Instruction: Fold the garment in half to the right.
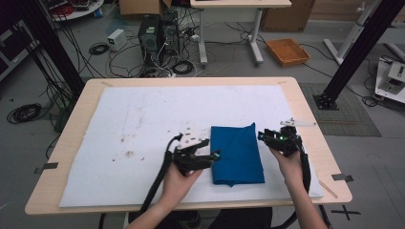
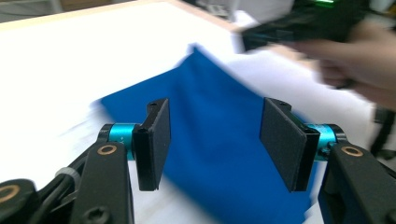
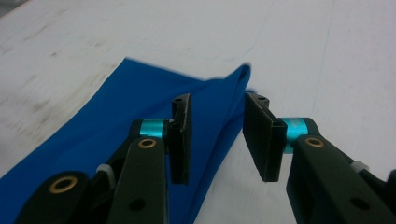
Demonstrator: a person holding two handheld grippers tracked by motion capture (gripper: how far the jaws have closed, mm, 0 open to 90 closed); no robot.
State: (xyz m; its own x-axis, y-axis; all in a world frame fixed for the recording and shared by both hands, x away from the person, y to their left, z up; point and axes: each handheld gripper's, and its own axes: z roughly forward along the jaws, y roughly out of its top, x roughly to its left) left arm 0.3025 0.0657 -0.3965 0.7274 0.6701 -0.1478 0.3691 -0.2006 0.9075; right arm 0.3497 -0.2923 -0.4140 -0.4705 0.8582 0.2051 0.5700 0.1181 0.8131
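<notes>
Two grippers flank one folded blue cloth (image 1: pixel 237 153) in the high view. The cloth lies flat on the white mat (image 1: pixel 143 124) that covers the surface (image 1: pixel 76 114), right of middle and toward the person's side. The left gripper (image 1: pixel 213 156) sits just beside the cloth's left edge, its tips at or just over that edge, and the right gripper (image 1: pixel 265 137) sits just beside the upper right edge. Neither lifts any fabric. My reading is that a fold has been laid down and let go, so the step in hand is the pause between folds; the next move would call for fresh grips on an edge or corners, both hands matched so the layers stay aligned.

In the left gripper view, the left gripper (image 2: pixel 215 140) has its jaws standing wide, with nothing between the pads. The cloth (image 2: pixel 219 140) spreads below and beyond them, untouched as far as the blurred frame lets me tell. The right hand (image 2: pixel 355 60) and its gripper show blurred at the top right.

In the right gripper view, the right gripper (image 3: pixel 217 135) has its jaws parted to a moderate gap, also empty. They hover over the cloth (image 3: pixel 140 112) near its raised far corner, one pad above the fabric, the other above the mat (image 3: pixel 327 56).
</notes>
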